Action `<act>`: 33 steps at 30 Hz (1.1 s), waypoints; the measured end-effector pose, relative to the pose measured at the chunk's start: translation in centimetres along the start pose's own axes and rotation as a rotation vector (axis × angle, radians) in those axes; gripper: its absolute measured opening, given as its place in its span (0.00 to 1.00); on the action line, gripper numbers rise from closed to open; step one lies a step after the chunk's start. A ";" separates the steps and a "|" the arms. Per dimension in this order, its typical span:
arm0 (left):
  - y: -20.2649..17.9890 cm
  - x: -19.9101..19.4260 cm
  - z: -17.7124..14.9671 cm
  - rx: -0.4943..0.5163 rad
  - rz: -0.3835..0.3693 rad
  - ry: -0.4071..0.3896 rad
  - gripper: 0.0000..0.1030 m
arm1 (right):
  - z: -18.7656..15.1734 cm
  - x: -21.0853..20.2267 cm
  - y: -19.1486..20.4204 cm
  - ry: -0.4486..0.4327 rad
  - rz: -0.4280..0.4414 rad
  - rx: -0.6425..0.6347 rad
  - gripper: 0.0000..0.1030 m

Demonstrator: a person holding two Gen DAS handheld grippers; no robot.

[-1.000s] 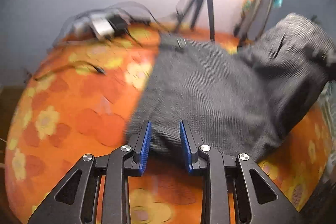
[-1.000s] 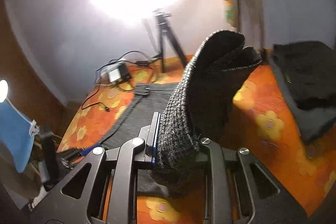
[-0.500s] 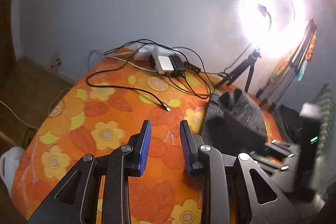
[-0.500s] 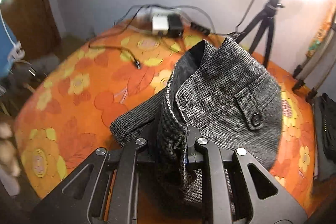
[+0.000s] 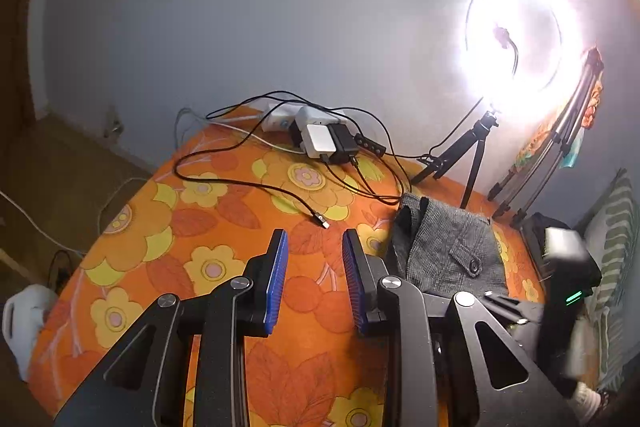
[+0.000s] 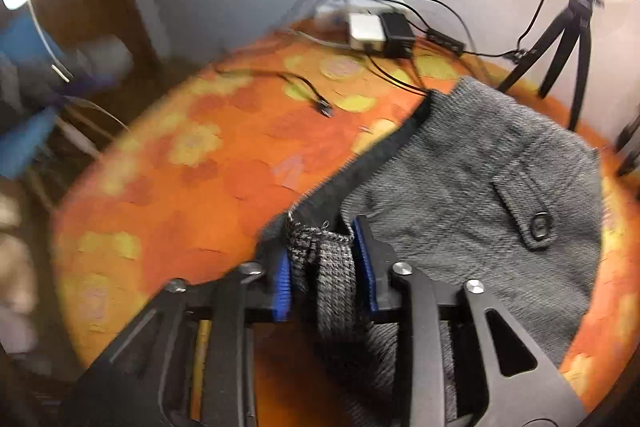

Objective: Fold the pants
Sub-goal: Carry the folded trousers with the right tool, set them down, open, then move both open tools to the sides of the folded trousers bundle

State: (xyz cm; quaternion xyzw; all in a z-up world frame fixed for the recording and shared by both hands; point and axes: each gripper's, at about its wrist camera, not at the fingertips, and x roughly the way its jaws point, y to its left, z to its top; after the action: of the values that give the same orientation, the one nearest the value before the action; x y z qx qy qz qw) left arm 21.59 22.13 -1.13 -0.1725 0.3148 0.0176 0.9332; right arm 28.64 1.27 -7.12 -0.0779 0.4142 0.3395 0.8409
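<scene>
The grey houndstooth pants lie folded on the orange flowered table, back pocket and button facing up. My right gripper is low over the pants' near edge, with a thick fold of fabric between its blue pads, which stand slightly apart. In the left wrist view the pants lie to the right. My left gripper is open and empty above the bare cloth, left of the pants. The right gripper's body shows at the right edge there.
A power strip with chargers and black cables lie at the table's far side. A ring light on a tripod stands behind the pants. A dark garment pile sits far right. The table edge drops off to the left.
My left gripper has let go of the pants and pulled away left. My right gripper has carried the pants over and laid them down folded; its pads have eased apart.
</scene>
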 end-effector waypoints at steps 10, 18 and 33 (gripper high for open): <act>-4.3 2.1 -2.8 0.012 -0.207 0.168 0.25 | -5.1 -12.8 -7.8 -0.151 0.023 0.229 0.54; -12.8 3.5 -5.8 0.263 -0.198 0.179 0.25 | -11.9 -13.0 -12.9 -0.065 -0.060 0.383 0.44; -13.1 9.5 -8.0 0.362 -0.024 0.276 0.26 | -13.5 -9.2 -9.4 -0.008 -0.006 0.183 0.11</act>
State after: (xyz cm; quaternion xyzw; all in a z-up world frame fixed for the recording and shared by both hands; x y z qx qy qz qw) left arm 26.42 6.39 -8.64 -0.0068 0.4353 -0.0740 0.8972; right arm 21.96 -16.07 -10.31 -0.0007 0.4399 0.2981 0.8471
